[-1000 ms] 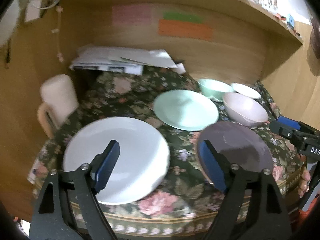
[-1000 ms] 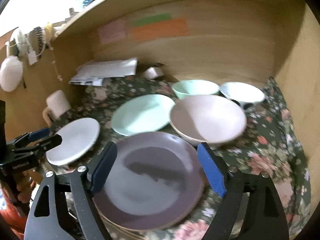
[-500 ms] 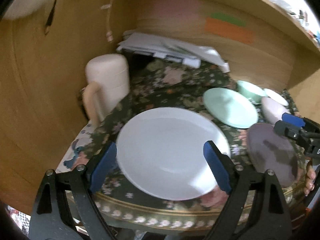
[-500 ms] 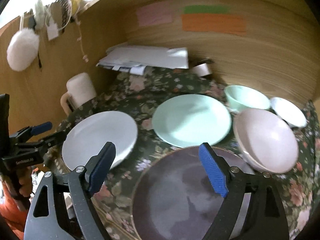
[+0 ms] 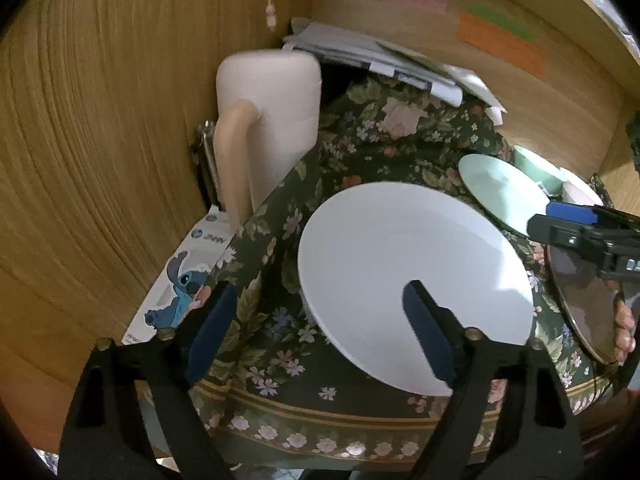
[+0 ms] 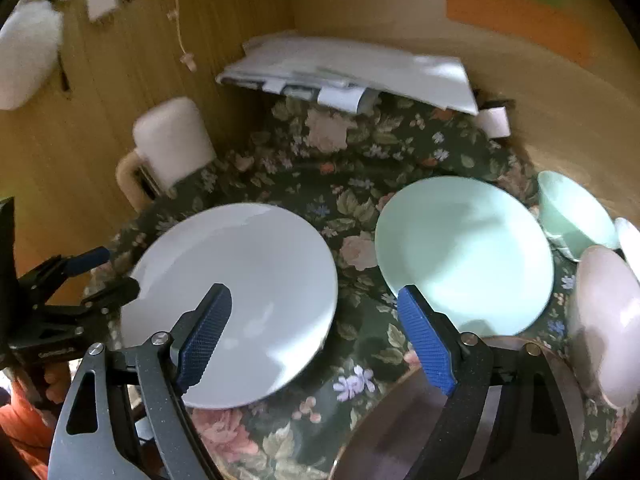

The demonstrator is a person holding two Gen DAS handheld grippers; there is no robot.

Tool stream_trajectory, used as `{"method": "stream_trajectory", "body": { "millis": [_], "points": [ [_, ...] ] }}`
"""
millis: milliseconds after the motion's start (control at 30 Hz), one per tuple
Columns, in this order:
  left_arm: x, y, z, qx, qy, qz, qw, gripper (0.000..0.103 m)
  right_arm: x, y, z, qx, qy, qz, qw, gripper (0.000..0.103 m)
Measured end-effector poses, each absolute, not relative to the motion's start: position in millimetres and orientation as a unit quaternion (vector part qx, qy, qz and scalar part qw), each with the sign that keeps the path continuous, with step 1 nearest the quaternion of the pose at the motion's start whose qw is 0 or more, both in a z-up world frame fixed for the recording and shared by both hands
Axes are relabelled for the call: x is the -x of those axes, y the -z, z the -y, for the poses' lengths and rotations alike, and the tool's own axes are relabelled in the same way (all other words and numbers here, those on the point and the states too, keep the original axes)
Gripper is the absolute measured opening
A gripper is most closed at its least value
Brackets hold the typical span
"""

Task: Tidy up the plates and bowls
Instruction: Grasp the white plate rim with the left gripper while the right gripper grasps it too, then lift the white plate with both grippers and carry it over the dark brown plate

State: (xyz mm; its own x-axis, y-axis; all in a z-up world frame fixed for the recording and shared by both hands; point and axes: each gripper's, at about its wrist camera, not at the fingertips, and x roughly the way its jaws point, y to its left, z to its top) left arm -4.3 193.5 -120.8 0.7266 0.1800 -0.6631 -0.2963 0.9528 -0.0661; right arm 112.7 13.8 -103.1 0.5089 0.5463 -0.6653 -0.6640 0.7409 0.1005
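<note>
White plate [image 5: 404, 264] lies flat, face up, on the floral tablecloth [image 5: 352, 152] near the front edge; round, so no long axis to record. Mint plate [image 6: 466, 252] lies flat just beside it to the right. Dark plate [image 6: 440, 432] sits at the front right. Mint bowl [image 6: 572, 212], pink bowl [image 6: 608, 320] and a white bowl [image 6: 630, 240] stand upright, mouths up, along the right.

Left gripper [image 5: 316, 330] is angled downward over the white plate's left rim; jaws wide, have just been closing a little, nothing pinched; the right pad overlaps the plate in view, contact not confirmed. Right gripper [image 6: 316, 336] is angled downward between the white and mint plates, jaws wide, empty.

Cream mug [image 5: 268, 120] upright at left. Lettering on the left gripper body is too small to read.
</note>
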Motion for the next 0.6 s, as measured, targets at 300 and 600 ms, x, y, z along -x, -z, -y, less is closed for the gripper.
{"method": "stream_trajectory", "body": {
  "millis": [300, 600],
  "points": [
    [-6, 136, -206, 0.122, -0.101, -0.381, 0.911, 0.053, -137, 121, -29, 0.093, -0.354, -0.405, 0.838, 0.053],
    [-9, 138, -200, 0.139, -0.073, -0.397, 0.904, 0.045, -148, 133, -38, 0.088, -0.364, -0.440, 0.816, 0.039]
  ]
}}
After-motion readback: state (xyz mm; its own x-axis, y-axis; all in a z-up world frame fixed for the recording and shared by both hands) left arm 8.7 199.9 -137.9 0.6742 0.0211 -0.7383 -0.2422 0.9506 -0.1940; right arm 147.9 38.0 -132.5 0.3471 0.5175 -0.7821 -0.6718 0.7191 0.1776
